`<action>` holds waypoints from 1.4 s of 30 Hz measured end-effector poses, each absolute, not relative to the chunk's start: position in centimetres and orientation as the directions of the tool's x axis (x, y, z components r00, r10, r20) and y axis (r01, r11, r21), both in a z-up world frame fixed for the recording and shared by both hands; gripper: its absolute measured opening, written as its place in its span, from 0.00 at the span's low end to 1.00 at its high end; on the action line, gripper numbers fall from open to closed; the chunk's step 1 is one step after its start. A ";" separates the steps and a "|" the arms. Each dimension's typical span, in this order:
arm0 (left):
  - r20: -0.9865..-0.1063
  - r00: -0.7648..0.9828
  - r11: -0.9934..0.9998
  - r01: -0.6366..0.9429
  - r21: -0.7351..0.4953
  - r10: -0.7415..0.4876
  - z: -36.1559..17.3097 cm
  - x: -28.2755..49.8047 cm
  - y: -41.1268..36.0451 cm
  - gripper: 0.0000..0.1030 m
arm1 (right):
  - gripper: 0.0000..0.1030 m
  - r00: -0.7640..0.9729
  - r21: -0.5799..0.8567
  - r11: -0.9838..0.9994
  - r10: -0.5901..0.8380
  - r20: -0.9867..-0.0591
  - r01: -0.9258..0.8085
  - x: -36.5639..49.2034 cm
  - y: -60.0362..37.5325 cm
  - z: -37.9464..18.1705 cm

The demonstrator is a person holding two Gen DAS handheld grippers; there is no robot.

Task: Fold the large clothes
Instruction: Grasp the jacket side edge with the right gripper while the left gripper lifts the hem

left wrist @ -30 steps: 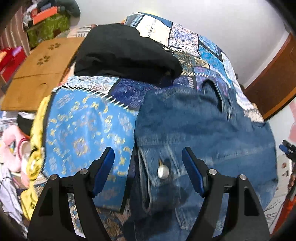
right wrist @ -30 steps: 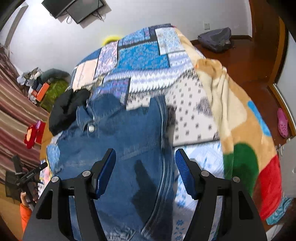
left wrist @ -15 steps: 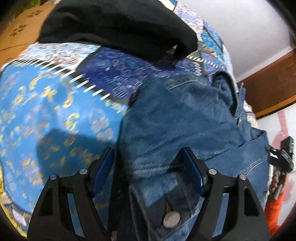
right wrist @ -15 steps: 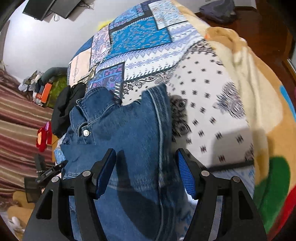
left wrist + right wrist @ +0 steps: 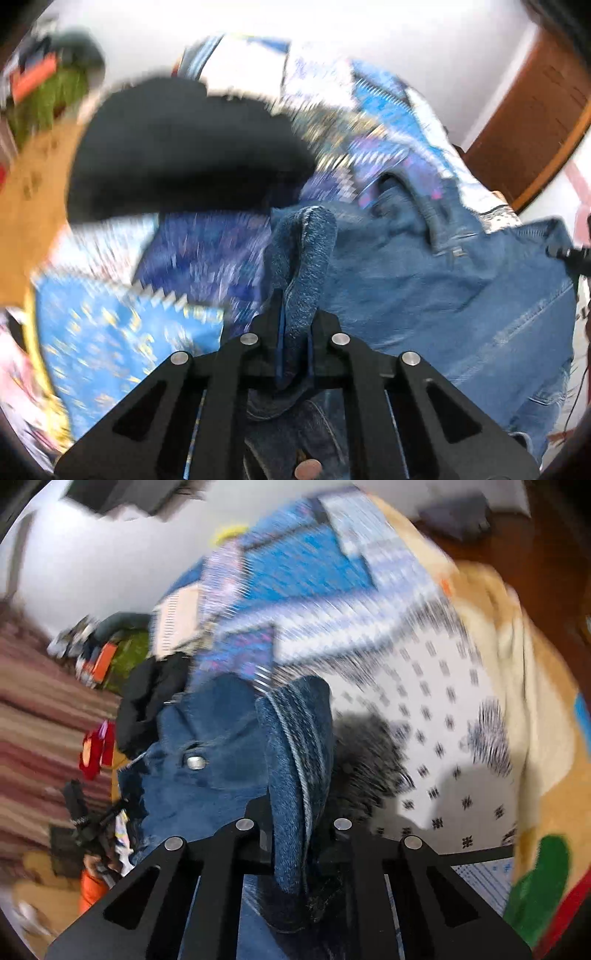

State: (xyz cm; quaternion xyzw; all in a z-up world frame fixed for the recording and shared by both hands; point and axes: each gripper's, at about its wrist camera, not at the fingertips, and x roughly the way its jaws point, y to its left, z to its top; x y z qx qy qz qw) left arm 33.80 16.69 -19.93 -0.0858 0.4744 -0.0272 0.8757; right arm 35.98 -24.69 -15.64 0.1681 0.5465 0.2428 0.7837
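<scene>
A: Start with what sits nearest each camera.

B: The left gripper (image 5: 295, 332) is closed tight on a bunched fold of the denim jacket (image 5: 443, 288). The right gripper (image 5: 295, 819) is clamped the same way on a seamed edge of that jacket (image 5: 207, 775). Neither has any gap left beyond the cloth's thickness.

A: And the jacket itself?

B: It lies spread over the patchwork quilt (image 5: 96, 332), the pinched parts raised off it. A metal button (image 5: 195, 762) shows on the jacket left of the right gripper's hold.

A: How far along is the folding?

B: Early, I'd judge. Both holds are made, but no panel lies doubled over yet; the body is mostly flat and open. The carry-over, smoothing and any second fold remain.

A: Beyond the jacket?

B: A black garment (image 5: 177, 147) lies on the quilt past it, just beside the collar end. Farther off, a white wall and a wooden door (image 5: 528, 110).

A: What can't you make out?

B: Both views are smeared by motion. The jacket's near hem runs beneath the grippers, so which parts are pinched I cannot tell.
</scene>
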 end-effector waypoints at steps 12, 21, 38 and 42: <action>-0.682 0.719 0.988 0.035 -0.151 -0.130 -6.9 38.1 13.6 0.07 | 0.07 0.479 0.431 0.820 0.571 -0.667 -0.377 38.1 -22.6 -4.1; -0.816 0.577 0.991 -0.087 -0.100 -0.031 -16.5 45.5 16.2 0.07 | 0.07 0.424 0.395 0.891 0.455 -0.783 -0.225 44.8 -24.5 -11.8; -0.847 0.523 0.994 -0.098 0.051 0.095 -20.2 45.1 15.7 0.12 | 0.13 0.417 0.193 0.965 0.251 -0.874 -0.176 44.4 -26.8 -17.3; -0.830 0.553 0.994 -0.105 0.023 0.077 -17.7 42.7 15.7 0.13 | 0.13 0.467 0.169 0.966 0.244 -0.850 -0.198 42.0 -27.0 -14.8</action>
